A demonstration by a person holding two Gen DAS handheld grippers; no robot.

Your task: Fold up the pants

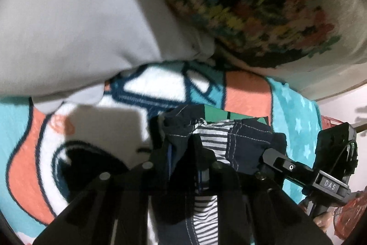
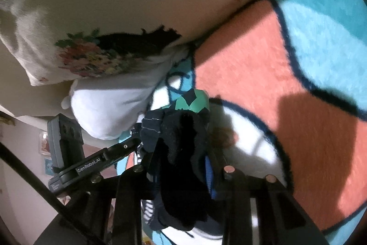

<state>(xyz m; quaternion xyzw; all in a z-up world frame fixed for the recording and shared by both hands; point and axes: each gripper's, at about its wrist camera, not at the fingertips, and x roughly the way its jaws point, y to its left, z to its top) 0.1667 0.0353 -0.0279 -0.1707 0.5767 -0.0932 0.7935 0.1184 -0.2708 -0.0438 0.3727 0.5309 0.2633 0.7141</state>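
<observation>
On the blanket, pillows crowd both tongs clenched on pants

Fleece blanket — white pillow, embroidered cushion

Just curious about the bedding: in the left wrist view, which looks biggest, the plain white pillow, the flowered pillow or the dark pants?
1. Plain white pillow
2. Flowered pillow, nearly as big
3. Dark pants, smallest, though nearest the camera
</observation>
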